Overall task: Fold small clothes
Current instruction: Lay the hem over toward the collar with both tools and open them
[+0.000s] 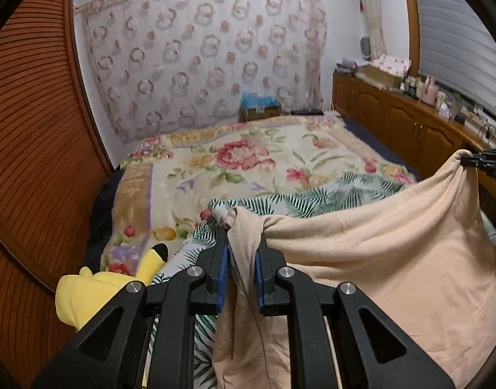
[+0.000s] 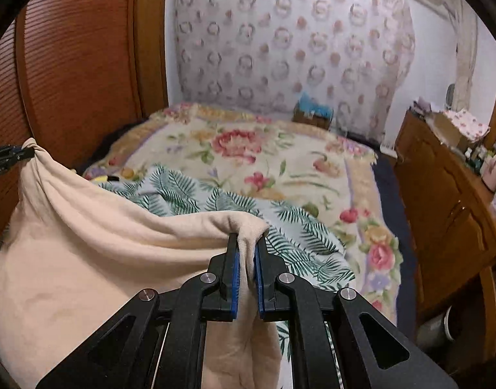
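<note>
Each tool, left (image 1: 243, 236) and right (image 2: 247, 243), grips a corner of the peach cloth (image 1: 393, 243) above the bed (image 1: 241, 159); a yellow plush toy (image 1: 95, 291) lies beside the left tool.

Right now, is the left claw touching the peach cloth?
Touching. The left wrist view shows the left claw with its blue pads pinching a bunched fold of the peach cloth between them.
</note>
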`<state>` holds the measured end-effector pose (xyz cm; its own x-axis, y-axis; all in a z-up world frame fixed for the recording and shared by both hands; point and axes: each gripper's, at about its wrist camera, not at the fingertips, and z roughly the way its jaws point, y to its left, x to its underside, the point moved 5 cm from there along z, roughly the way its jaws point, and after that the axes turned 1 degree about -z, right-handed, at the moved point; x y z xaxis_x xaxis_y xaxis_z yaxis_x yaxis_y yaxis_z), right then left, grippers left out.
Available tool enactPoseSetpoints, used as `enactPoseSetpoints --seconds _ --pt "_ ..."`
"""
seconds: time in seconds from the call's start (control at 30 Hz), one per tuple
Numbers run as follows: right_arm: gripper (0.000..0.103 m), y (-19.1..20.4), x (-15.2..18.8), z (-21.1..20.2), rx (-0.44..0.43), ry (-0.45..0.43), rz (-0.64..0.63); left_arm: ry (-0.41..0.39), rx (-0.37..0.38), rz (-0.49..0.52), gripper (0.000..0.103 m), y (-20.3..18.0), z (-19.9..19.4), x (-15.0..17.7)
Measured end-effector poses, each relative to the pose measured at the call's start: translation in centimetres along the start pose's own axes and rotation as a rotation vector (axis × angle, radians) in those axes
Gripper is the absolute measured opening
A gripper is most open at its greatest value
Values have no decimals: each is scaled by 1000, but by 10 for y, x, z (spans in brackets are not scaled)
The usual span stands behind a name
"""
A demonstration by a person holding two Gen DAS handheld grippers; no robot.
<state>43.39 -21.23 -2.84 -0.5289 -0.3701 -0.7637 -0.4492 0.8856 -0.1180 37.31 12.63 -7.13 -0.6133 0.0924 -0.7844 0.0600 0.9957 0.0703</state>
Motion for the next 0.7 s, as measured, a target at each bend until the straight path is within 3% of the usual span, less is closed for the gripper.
enactPoseSetpoints --seconds 0.2,0.27,0.33,0.37,0.5,0.7 --pt "8 -41 -46 33 17 54 27 29 5 5 24 8 20 -4" --pt "8 -43 -51 20 20 66 47 42 3 8 26 9 23 -4" --pt "8 -42 -48 19 25 78 68 50 10 1 37 9 20 -3" --pt "12 -42 -45 18 26 83 76 46 19 -3 50 10 17 -3" --pt "17 -37 -42 15 63 80 78 50 80 -13 78 8 3 4" --pt "42 -33 -29 2 74 72 101 95 129 20 78 -8 -24 29"
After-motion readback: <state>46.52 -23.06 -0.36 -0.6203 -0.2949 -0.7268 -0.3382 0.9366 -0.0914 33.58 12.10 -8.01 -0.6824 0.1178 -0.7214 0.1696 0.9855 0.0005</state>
